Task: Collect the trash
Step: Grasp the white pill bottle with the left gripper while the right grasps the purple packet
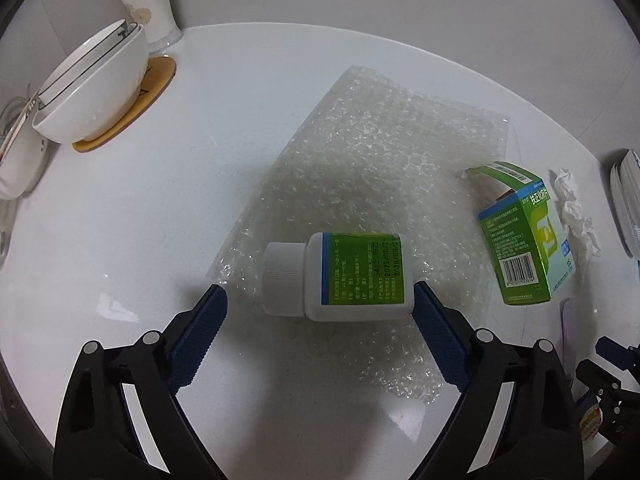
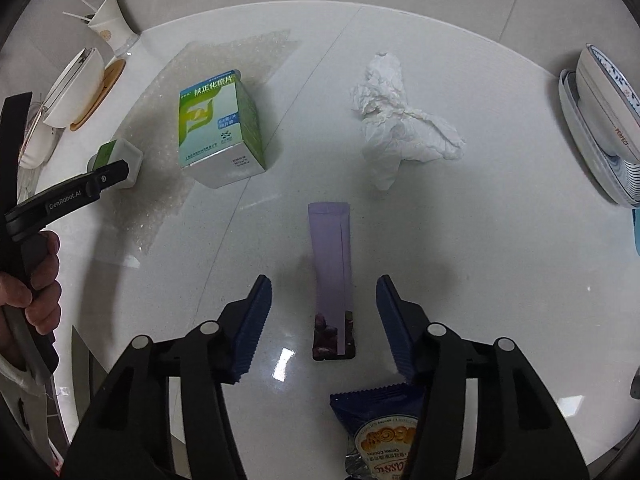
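On a white table [image 1: 120, 240], the left tool [image 1: 320, 292] hangs over a white pill bottle [image 1: 340, 276] lying on its side atop a sheet of bubble wrap [image 1: 360, 152], cap pointing left. The tool's blue pads stand apart at either end of the bottle; the right pad looks to be touching the bottle's base, though the angle leaves that unsure, and the left pad is clear of the cap.

To the right of the bottle lies a green medicine box [image 2: 220, 128] with an open flap, and farther right a crumpled white tissue [image 2: 400, 120].

The right tool [image 2: 324, 300] hovers above a purple sachet [image 2: 332, 276] lying flat on the table, jaws apart on both sides of it and not pressing it. A blue cookie wrapper [image 2: 380, 432] lies at the near edge, just below that tool.

White bowls [image 1: 92, 84] on a wooden coaster [image 1: 152, 92] sit far left; stacked patterned dishes [image 2: 600, 128] sit far right. A hand [image 2: 36, 280] grips the left tool's handle.
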Available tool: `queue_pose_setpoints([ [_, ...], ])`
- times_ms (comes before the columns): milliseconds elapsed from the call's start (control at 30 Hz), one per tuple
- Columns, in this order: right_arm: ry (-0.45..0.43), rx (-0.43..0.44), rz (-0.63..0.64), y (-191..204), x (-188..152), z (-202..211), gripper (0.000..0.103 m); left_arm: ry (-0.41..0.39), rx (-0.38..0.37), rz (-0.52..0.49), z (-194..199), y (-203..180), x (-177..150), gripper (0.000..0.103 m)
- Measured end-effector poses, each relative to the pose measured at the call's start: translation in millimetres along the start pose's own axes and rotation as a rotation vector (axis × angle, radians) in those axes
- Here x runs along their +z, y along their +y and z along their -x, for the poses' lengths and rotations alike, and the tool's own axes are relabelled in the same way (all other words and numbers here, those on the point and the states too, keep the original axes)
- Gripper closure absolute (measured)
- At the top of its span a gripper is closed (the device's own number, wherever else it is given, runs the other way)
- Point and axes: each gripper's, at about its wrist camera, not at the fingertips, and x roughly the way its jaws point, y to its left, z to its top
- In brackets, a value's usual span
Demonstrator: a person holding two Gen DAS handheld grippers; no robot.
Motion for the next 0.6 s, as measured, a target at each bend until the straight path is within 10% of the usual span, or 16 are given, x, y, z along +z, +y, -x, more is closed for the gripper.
queue_pose_setpoints([
  [200, 0.031, 0.002, -0.003, 1.7, 0.5, -10.5, 0.070, 0.020, -0.010, -0.005, -6.5, -3.0, 2.1, 0.037],
  [600, 0.062, -0.002, -0.055, -4.0, 2.3, -20.9, 0.093, -0.031, -0.006, -0.035, 21.5, -12.1, -9.5, 0.037],
])
